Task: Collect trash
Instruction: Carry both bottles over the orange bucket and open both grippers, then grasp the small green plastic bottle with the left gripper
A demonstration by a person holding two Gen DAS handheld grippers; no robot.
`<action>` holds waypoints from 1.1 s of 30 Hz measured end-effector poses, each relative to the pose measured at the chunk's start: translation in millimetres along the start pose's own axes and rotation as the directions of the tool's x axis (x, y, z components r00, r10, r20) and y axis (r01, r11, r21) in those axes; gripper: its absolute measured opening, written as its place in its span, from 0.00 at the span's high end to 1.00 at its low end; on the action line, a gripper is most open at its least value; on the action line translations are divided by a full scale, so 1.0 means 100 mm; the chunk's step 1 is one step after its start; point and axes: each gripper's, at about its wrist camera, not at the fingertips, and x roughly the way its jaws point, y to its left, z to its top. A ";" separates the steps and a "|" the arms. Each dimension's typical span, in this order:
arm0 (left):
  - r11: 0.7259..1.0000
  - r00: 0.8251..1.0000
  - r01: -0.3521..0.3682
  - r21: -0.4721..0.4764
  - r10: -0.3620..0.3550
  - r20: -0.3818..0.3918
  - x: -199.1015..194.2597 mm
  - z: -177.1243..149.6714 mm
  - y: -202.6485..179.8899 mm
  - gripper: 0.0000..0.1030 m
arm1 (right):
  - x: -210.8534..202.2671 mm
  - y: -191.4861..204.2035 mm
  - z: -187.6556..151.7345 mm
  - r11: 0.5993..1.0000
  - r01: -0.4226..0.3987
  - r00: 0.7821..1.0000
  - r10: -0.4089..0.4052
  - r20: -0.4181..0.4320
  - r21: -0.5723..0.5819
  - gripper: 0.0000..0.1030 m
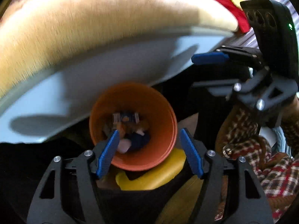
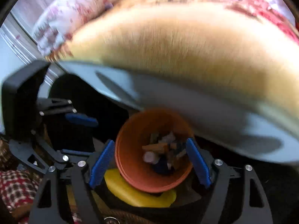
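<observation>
In the left wrist view, our left gripper [image 1: 149, 153] hangs over an orange bin [image 1: 164, 115], its jaws apart and holding nothing. Trash [image 1: 130, 130] lies in the bottom: wrappers and crumpled bits. The bin stands beside a table edge [image 1: 93, 71].

In the right wrist view, our right gripper [image 2: 150, 162] hovers above the same orange bin [image 2: 130, 149], jaws also apart and empty. We judge the drop finished; next we must find any remaining litter.

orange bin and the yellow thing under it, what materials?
Orange bin: looks like molded plastic, smooth matte walls, thin even rim. Yellow piece beneath it: probably plastic too, smooth, slightly glossy, rounded edges; what it is I can't tell, and blur hides finer texture.
</observation>
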 end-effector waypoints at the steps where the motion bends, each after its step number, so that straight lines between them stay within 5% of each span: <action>1: 1.000 0.999 -0.001 0.008 0.001 0.035 -0.08 0.03 0.00 0.36 | -0.09 -0.01 0.04 1.000 -0.002 0.999 0.003 0.037 -0.004 0.23; 4: 1.000 0.984 -0.020 0.021 0.016 0.176 -0.38 0.14 0.00 0.36 | -0.48 -0.01 0.25 0.999 -0.001 0.978 0.011 0.207 -0.046 0.20; 6: 0.999 0.963 -0.041 0.024 0.033 0.268 -0.58 0.24 0.02 0.36 | -0.73 0.05 0.42 0.997 0.004 0.945 0.021 0.328 -0.074 0.17; 9: 0.996 0.904 -0.085 0.000 0.077 0.421 -0.98 0.52 0.20 0.29 | -1.04 0.09 0.70 0.994 0.012 0.873 0.044 0.486 -0.112 0.08; 12: 0.985 0.835 -0.161 -0.063 0.170 0.523 -1.27 0.90 0.52 0.27 | -1.15 0.11 0.98 0.990 0.063 0.825 0.017 0.565 -0.123 0.08; 14: 0.968 0.796 -0.209 -0.135 0.249 0.552 -1.39 1.27 0.85 0.27 | -1.12 0.12 1.15 0.988 0.093 0.812 -0.002 0.583 -0.126 0.08; 17: 0.940 0.765 -0.274 -0.205 0.342 0.546 -1.39 1.74 1.24 0.27 | -1.06 0.03 1.37 0.990 0.089 0.794 -0.003 0.608 -0.111 0.08; 24: 0.898 0.773 -0.346 -0.273 0.438 0.459 -0.95 2.74 2.01 0.27 | -0.85 -0.20 1.51 0.989 0.116 0.803 -0.037 0.594 -0.094 0.08; 28: 0.897 0.799 -0.301 -0.324 0.422 0.427 -0.73 3.03 2.34 0.27 | -0.73 -0.40 1.54 0.992 0.108 0.825 -0.051 0.563 -0.069 0.07; 33: 0.886 0.811 -0.285 -0.365 0.426 0.402 -0.54 3.30 2.59 0.27 | -0.68 -0.57 1.52 0.995 0.082 0.831 -0.038 0.555 -0.055 0.05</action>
